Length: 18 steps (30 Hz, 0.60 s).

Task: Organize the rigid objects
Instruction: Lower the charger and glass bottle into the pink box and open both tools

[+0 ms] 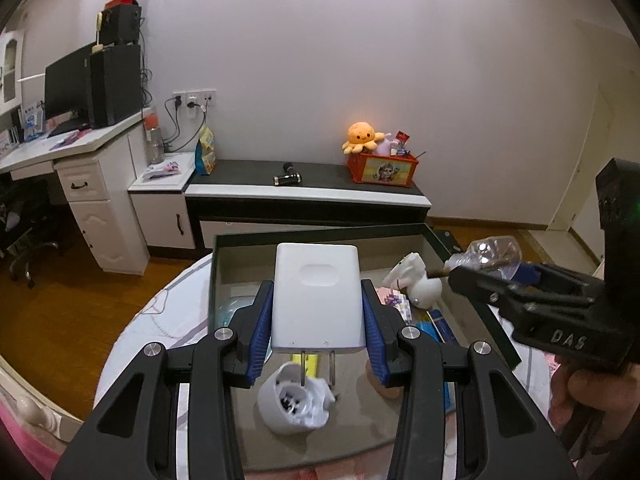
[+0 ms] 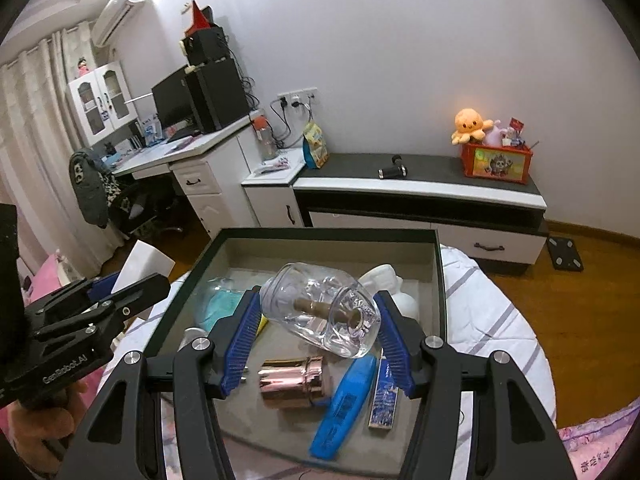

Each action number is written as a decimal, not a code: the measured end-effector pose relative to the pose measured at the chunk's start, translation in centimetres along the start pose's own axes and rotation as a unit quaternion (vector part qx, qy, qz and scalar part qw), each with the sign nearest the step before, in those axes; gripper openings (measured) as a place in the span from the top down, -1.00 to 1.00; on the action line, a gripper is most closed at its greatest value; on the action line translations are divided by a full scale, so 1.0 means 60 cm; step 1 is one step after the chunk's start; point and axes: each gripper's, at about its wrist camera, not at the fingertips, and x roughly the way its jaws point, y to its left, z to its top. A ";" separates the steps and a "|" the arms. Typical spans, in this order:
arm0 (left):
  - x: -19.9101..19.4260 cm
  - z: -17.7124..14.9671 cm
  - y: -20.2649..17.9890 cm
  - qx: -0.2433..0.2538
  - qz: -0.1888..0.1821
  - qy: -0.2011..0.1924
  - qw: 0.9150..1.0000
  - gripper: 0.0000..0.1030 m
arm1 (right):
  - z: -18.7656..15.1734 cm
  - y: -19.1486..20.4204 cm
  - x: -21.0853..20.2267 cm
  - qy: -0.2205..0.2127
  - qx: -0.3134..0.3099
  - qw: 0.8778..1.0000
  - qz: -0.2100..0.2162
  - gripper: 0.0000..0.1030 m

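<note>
My left gripper (image 1: 317, 312) is shut on a white wall charger (image 1: 317, 298), its two metal prongs pointing back toward the camera. It hangs above a dark-rimmed box (image 1: 320, 235) with a grey lining. My right gripper (image 2: 318, 320) is shut on a clear glass jar (image 2: 320, 310) that has a brown stopper inside, held above the same box (image 2: 332, 233). Below the jar lie a rose-gold cylinder (image 2: 292, 380), a blue highlighter (image 2: 344, 398) and a slim patterned case (image 2: 385, 396). A white crumpled cup (image 1: 292, 400) lies under the charger.
The box sits on a round bed with a white striped cover (image 2: 492, 304). A white figurine (image 1: 416, 280) and a teal item (image 2: 222, 306) lie inside the box. Behind stand a low black-and-white cabinet (image 2: 420, 192), a red toy crate (image 2: 496, 162) and a desk (image 1: 80, 148).
</note>
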 end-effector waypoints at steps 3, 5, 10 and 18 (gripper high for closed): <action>0.021 0.002 -0.004 0.002 0.004 0.005 1.000 0.19 | -0.001 -0.012 0.020 0.010 0.008 1.000 -0.005 -0.15; 0.033 0.003 -0.004 0.001 0.005 0.009 1.000 0.19 | -0.002 -0.019 0.031 0.016 0.012 1.000 -0.008 -0.15; 0.053 0.005 -0.003 0.000 0.007 0.015 1.000 0.19 | -0.002 -0.025 0.052 0.029 0.015 0.999 -0.011 -0.15; 0.073 0.007 0.004 -0.005 0.009 0.024 1.000 0.19 | -0.008 -0.021 0.075 0.048 0.013 0.999 -0.012 -0.15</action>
